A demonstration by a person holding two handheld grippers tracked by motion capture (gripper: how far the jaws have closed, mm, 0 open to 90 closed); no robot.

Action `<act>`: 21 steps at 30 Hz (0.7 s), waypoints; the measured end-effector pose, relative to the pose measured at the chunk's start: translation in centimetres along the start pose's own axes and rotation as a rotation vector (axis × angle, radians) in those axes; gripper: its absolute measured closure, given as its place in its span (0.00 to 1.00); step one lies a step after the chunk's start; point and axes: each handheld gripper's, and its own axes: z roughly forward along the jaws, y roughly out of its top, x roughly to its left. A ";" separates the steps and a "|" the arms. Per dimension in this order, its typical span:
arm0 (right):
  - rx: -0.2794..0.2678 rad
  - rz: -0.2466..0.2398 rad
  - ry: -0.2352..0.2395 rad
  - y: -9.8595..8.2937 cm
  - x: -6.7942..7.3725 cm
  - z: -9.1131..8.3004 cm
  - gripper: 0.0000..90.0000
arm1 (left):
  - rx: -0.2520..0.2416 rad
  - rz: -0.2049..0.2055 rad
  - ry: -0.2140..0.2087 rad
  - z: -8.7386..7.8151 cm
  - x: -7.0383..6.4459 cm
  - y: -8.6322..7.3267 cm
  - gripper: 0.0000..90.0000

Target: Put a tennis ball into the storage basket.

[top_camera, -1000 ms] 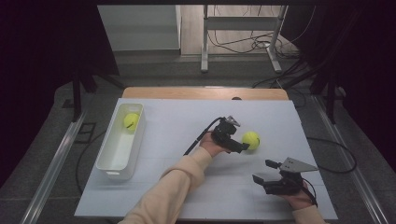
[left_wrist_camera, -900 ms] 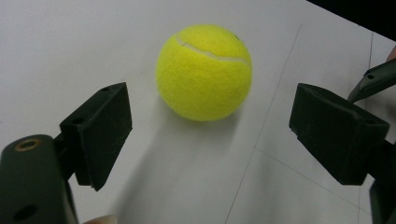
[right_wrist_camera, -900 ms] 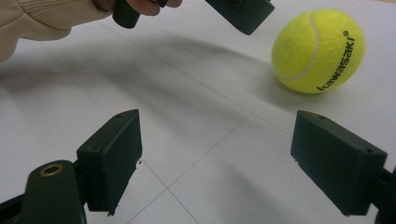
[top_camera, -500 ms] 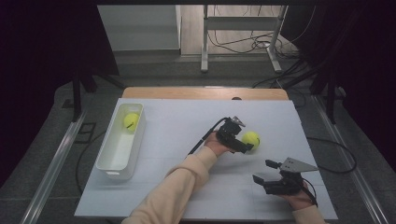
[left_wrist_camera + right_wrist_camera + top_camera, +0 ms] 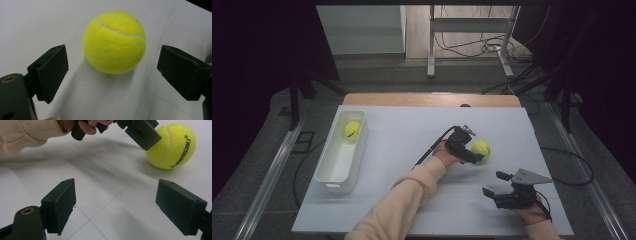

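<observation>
The ball [image 5: 480, 148] lies on the white counter [image 5: 402, 135], right of its middle, and the left gripper [image 5: 472, 154] is right at it. In the left gripper view the ball [image 5: 114, 42] sits between the two black fingers [image 5: 48, 72], a little beyond their tips. The fingers are wide apart, wider than the ball, and there is a gap on each side, so they do not touch it. In the right gripper view one left finger hangs beside the ball [image 5: 172, 146], which rests on the counter with dark letters on its side. The right gripper [image 5: 495, 184] is near the front edge, well apart from the ball. Its fingers [image 5: 60, 205] are also wide apart and hold nothing. A second ball [image 5: 352, 130] lies in the white tray [image 5: 328, 175] at the left.
</observation>
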 end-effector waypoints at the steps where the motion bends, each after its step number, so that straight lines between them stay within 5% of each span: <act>1: 0.000 0.000 0.000 0.0 0.0 0.0 0.19 | 0.002 0.001 0.002 0.1 0.0 0.1 0.11; 21: 0.001 0.000 -0.005 0.0 -0.1 0.0 0.19 | 0.035 -0.002 0.000 2.5 -0.1 1.0 0.15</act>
